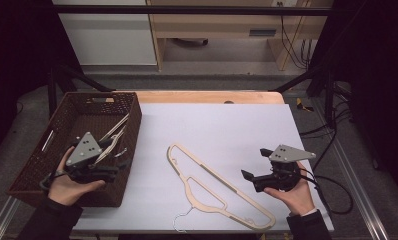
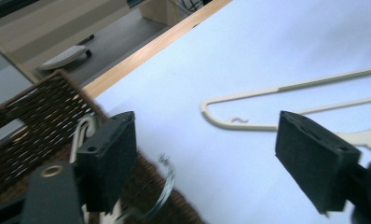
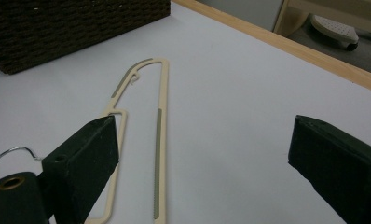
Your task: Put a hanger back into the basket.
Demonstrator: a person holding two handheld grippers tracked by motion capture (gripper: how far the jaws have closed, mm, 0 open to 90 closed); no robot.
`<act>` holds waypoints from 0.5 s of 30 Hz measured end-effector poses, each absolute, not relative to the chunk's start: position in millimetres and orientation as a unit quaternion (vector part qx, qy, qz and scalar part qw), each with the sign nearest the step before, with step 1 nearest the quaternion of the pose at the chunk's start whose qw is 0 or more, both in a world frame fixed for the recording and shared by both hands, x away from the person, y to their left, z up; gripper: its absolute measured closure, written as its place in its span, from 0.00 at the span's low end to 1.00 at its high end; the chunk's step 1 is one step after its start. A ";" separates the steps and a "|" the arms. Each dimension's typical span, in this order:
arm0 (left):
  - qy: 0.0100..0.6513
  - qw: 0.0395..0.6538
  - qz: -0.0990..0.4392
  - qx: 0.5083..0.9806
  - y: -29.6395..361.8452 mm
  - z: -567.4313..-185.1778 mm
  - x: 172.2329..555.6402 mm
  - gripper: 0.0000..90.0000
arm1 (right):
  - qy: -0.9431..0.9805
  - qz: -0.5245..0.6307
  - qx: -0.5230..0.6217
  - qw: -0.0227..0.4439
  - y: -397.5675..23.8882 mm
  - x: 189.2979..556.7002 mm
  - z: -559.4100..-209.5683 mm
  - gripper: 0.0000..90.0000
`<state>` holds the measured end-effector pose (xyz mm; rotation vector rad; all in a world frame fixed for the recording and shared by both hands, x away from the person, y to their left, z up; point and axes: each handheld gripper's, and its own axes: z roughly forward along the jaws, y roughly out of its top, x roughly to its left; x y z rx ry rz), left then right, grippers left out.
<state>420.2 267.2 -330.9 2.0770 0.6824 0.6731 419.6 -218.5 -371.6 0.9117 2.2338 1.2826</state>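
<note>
Hangers (image 1: 113, 136) are already lying in the basket (image 1: 34, 167); one hanger (image 1: 214, 186) is waiting on the worktop (image 1: 227, 125). The left claw (image 1: 122, 165) and right claw (image 1: 253, 167) are both standing open, gripping nothing.

Hanger (image 1: 222, 187) lies mid-table, basket (image 1: 42, 155) at left edge w/ hangers (image 1: 113, 135) in it.

Both grippers, left gripper (image 1: 118, 169) and right gripper (image 1: 253, 164), are built in black, each topped with a grey three-cornered plate dotted with screws. Black cables trail off them, and dark sleeves are worn.
</note>
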 end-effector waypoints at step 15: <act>0.270 0.441 0.224 0.826 214.6 -377.2 411.1 0.13 | 0.814 0.454 0.307 0.191 -197.1 421.4 -374.9 0.10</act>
